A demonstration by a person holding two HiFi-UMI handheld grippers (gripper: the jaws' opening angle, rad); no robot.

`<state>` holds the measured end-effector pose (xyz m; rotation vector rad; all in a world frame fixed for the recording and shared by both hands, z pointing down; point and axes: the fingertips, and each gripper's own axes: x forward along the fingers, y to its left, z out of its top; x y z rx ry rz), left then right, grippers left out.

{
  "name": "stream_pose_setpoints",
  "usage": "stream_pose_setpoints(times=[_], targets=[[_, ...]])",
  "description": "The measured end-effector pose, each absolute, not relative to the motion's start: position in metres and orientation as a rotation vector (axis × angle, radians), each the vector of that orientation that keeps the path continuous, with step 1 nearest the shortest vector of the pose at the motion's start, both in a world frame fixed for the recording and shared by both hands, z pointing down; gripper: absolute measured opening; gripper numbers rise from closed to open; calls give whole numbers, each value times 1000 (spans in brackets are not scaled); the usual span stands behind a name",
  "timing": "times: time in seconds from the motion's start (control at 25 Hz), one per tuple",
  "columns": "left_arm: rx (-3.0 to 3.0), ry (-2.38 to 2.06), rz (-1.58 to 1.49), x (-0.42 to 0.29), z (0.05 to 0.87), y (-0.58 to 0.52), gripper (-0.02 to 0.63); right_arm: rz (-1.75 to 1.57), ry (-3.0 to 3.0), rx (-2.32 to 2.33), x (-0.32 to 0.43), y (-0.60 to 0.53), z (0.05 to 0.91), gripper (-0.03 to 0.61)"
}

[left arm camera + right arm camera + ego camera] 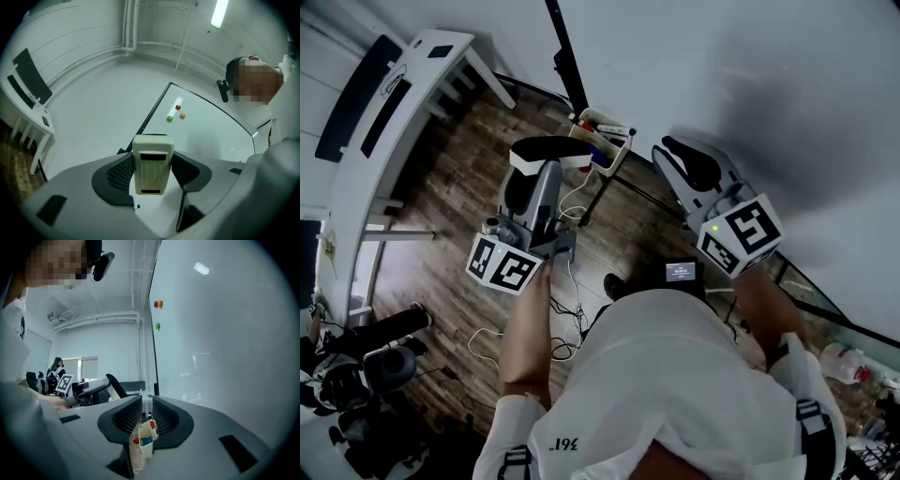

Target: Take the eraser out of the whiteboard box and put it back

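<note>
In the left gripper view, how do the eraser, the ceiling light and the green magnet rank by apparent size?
1. eraser, helped by being nearest the camera
2. ceiling light
3. green magnet

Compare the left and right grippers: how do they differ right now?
The left gripper is shut on the eraser; the right gripper holds nothing. The left jaws stand wide, spread by the eraser; the right jaws leave only a narrow gap, with the whiteboard box seen beyond it. Shared: both are raised beside the whiteboard.
</note>
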<state>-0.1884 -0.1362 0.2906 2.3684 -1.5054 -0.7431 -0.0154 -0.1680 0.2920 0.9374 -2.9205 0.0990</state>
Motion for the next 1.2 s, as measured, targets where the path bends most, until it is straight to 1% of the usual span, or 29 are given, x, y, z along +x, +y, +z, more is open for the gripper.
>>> stream_pose_setpoints(times=[0.32, 0.84, 1.2], targets=[[2387, -1520, -674, -185, 298, -163, 258, 83, -2898, 903, -30, -184, 302, 86], [2422, -1556, -418, -177, 352, -204, 258, 119, -2823, 859, -56, -207, 342, 86], [2431, -1557, -259, -169, 388, -218, 258, 161, -2764, 838, -60, -214, 370, 86]])
